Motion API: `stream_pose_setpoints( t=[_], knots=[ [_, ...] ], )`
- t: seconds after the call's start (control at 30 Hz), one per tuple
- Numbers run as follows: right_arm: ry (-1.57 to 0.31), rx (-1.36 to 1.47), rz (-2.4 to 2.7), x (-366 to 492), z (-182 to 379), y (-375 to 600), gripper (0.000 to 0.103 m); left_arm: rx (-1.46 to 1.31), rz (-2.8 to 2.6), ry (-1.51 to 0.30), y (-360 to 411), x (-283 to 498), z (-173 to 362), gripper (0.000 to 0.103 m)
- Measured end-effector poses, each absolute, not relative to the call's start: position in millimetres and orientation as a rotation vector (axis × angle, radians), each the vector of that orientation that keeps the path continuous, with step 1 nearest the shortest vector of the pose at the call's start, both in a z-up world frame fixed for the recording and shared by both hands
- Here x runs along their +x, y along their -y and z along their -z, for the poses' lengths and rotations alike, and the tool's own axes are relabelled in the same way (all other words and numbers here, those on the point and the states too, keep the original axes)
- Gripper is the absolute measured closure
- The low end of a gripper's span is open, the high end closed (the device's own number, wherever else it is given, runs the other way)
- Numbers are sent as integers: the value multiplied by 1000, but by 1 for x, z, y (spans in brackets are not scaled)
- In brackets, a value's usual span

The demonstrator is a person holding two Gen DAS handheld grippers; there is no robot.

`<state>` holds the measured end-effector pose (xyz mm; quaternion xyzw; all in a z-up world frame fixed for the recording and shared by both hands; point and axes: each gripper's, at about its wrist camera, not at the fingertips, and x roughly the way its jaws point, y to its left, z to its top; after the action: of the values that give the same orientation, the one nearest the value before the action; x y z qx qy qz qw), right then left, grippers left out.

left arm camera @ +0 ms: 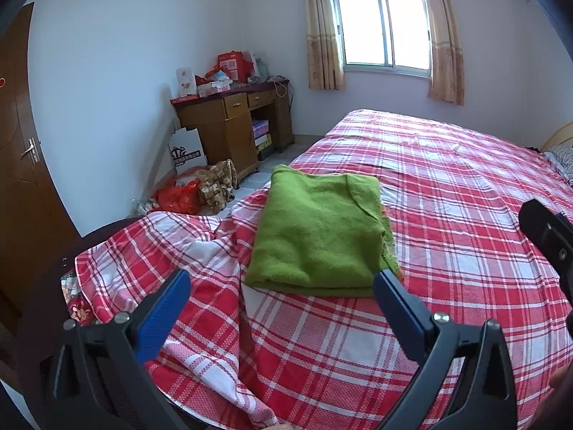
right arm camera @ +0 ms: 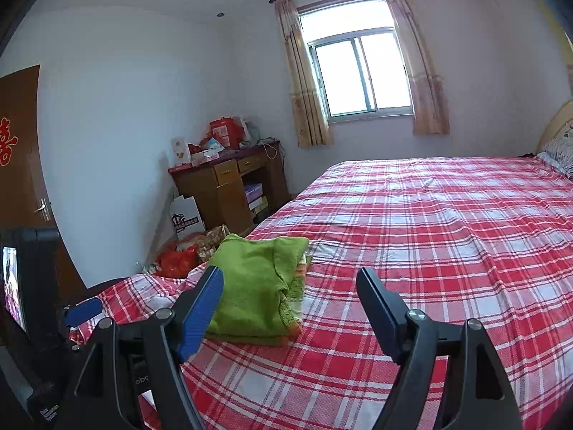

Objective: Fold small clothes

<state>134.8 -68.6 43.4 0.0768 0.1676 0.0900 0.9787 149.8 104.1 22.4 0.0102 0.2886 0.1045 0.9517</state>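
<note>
A green garment [left arm camera: 318, 229] is seen folded into a thick rectangle on the red-and-white plaid bedsheet [left arm camera: 447, 186], near the bed's near left corner, where the sheet is rumpled. A patterned edge is glimpsed under its right side. The left claw [left arm camera: 283, 283] is held wide open just short of the garment's near edge, nothing being gripped; its right finger overlaps the garment's corner in the picture, though contact cannot be judged. The right claw [right arm camera: 290, 279] is likewise spread open and empty, to the right of the garment [right arm camera: 254, 286], its left finger seen in front of the fabric's near side. A wooden desk [left arm camera: 229, 125] piled with boxes is seen against the far wall, beside a curtained window [left arm camera: 383, 28].
</note>
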Motion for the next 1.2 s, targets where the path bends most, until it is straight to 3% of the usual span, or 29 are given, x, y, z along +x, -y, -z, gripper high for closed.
stream_pose_setpoints(
  t=[1.2],
  knots=[
    [-387,162,-180,140,-31,66,25,61,-251,-594,-105,156,-12,0]
  ],
)
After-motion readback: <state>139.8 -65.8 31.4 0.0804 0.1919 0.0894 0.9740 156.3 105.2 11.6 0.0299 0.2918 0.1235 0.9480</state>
